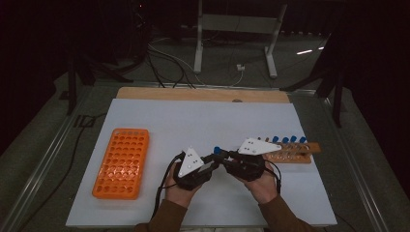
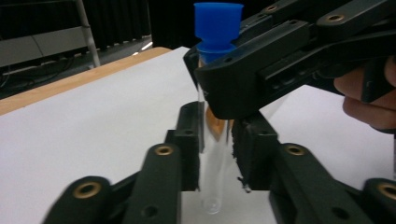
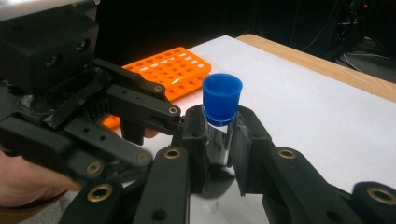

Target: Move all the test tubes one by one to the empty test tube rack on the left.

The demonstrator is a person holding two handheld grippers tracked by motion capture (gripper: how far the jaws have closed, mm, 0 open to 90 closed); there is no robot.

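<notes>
High view: the left gripper and the right gripper are brought nose to nose just below the centre of the white board. A clear tube with a blue cap is held upright between them. Its lower glass is pinched by the left gripper's jaws, and its neck under the cap is clamped by the right gripper's jaws. An orange rack is seen at nine o'clock from the tube, well apart. A wooden rack with blue-capped tubes is seen at three o'clock.
</notes>
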